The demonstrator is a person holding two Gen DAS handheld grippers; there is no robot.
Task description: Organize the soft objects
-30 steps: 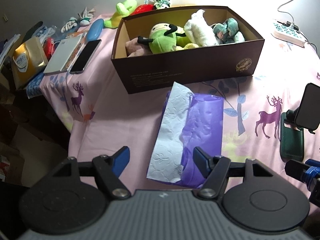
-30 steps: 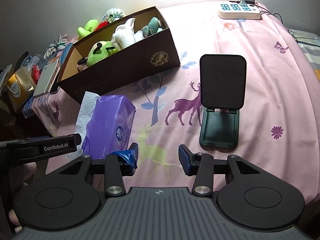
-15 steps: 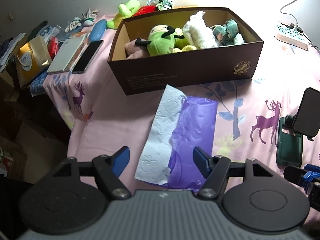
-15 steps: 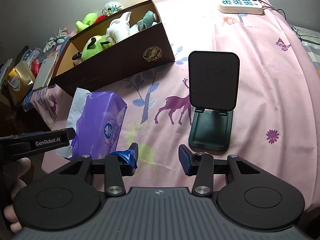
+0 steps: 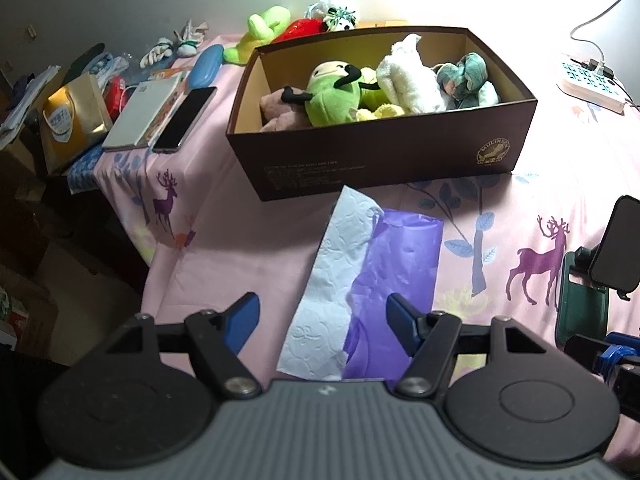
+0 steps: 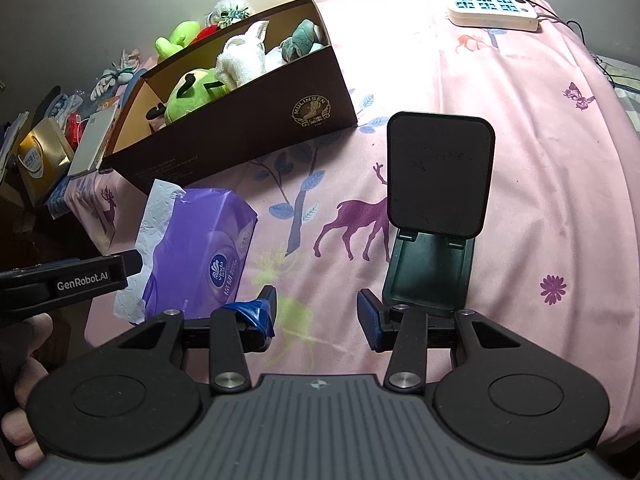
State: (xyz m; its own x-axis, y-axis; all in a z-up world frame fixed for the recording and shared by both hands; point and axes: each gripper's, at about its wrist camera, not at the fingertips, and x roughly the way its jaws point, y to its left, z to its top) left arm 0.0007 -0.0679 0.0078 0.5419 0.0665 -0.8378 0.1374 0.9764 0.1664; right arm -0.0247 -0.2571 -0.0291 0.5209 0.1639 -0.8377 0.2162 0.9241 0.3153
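A brown cardboard box (image 5: 384, 160) (image 6: 256, 120) holds a green plush (image 5: 336, 96), a white plush (image 5: 408, 76) and a teal plush (image 5: 464, 76). A purple tissue pack (image 5: 384, 280) (image 6: 200, 256) with a white tissue sticking out lies on the pink sheet in front of the box. My left gripper (image 5: 320, 320) is open and empty, just above the pack's near end. My right gripper (image 6: 316, 312) is open and empty, to the right of the pack.
A green phone stand (image 6: 436, 216) (image 5: 592, 280) stands right of the pack. Behind the box lie a lime plush (image 5: 260, 32), a red plush (image 5: 300, 28) and a white plush (image 5: 332, 12). A phone (image 5: 184, 116), notebook (image 5: 144, 116) and gold bag (image 5: 72, 120) sit left. A power strip (image 6: 492, 10) is far right.
Both grippers have drawn back slightly toward me and shifted left; the box and tissue pack sit a little farther away. Both grippers stay open and empty.
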